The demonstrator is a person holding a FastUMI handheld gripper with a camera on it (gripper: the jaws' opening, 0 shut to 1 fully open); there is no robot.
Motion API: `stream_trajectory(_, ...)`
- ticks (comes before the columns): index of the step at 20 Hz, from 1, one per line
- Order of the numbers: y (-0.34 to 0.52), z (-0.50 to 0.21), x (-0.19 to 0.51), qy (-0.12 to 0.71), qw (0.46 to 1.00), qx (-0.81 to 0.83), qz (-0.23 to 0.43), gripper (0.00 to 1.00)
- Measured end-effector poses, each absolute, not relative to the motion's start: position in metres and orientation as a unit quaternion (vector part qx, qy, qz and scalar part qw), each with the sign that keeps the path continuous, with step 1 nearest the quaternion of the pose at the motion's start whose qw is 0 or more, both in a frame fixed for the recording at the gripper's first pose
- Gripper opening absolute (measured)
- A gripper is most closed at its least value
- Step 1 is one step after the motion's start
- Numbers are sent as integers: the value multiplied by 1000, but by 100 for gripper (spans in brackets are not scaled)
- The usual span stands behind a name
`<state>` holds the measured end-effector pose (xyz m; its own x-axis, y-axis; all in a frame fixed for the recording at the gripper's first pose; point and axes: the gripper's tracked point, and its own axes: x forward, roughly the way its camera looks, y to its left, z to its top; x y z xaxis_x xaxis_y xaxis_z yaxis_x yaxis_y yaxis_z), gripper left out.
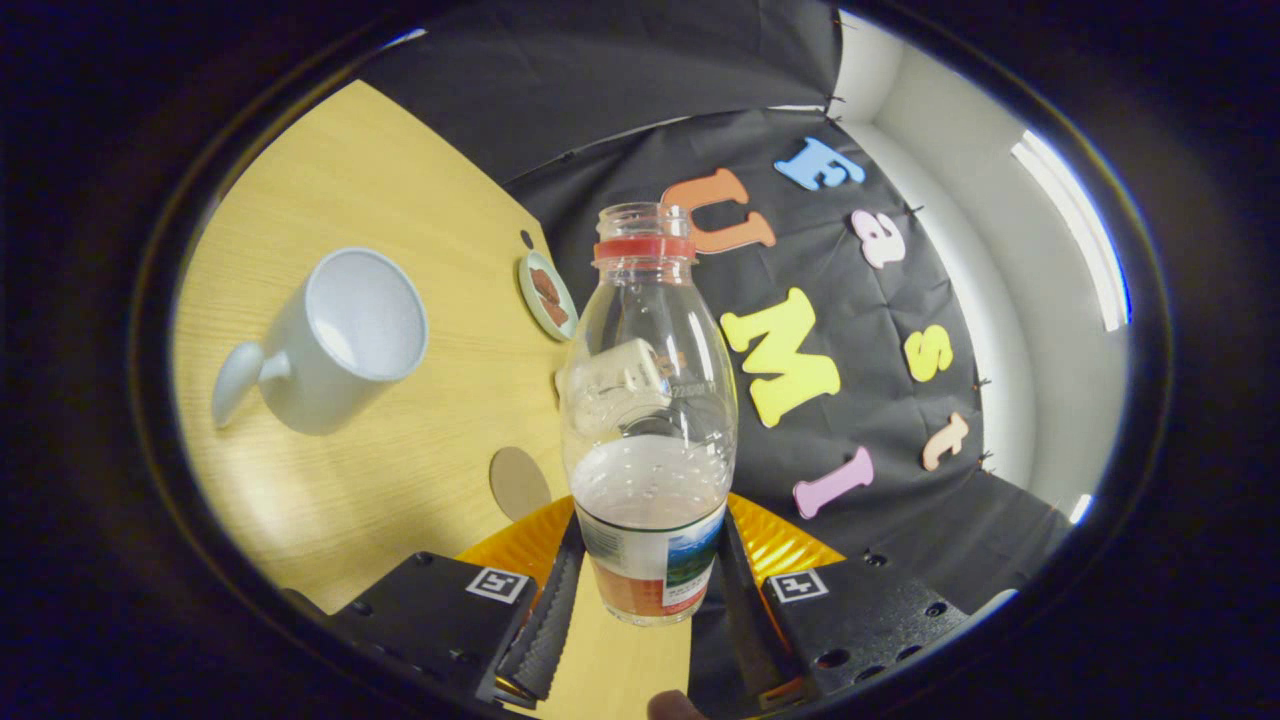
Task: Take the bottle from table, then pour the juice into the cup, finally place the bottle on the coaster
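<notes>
Hand-held gripper [645, 590]: nearest item; both fingers [545, 615] clamped on the lower body of the bottle, one on each side of its label.
Bottle [648, 400]: clear plastic, uncapped, red ring below the open neck; held between the fingers and rising ahead of them. The whole scene sits canted, which suggests the bottle is lifted off the bench and tipped to one side.
Juice: pale liquid standing partway up the bottle, its surface well below the neck.
Cup [340, 335]: white mug, handle to the near left, mouth open and apparently empty; on the bench, left of the bottle and well apart from it.
Coaster [518, 482]: plain round disc, probably the coaster, flat on the bench just left of the bottle's base.
Small dish [546, 293]: round, pale rim, brown pieces on it; beyond the cup, at the far edge.
Bench [400, 180]: light wood grain.
Step in hand: bottle taken; pouring not yet begun.
Next move calls for: bringing the neck over the cup's mouth, then tilting further, slowly.
</notes>
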<state>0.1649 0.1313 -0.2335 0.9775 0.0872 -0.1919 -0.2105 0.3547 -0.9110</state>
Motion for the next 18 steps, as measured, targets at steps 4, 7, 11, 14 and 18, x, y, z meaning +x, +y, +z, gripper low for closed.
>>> stream_trajectory(4, 132, -240, 165, 39, 787, -610, 91, 73)
stream_trajectory(7, 129, -244, 162, 35, 766, -636, 89, 73)
stream_trajectory(11, 119, -250, 155, 36, 743, -663, 87, 73)
stream_trajectory(14, 119, -249, 157, 31, 726, -682, 85, 73)
stream_trajectory(18, 120, -247, 157, 22, 710, -699, 82, 73)
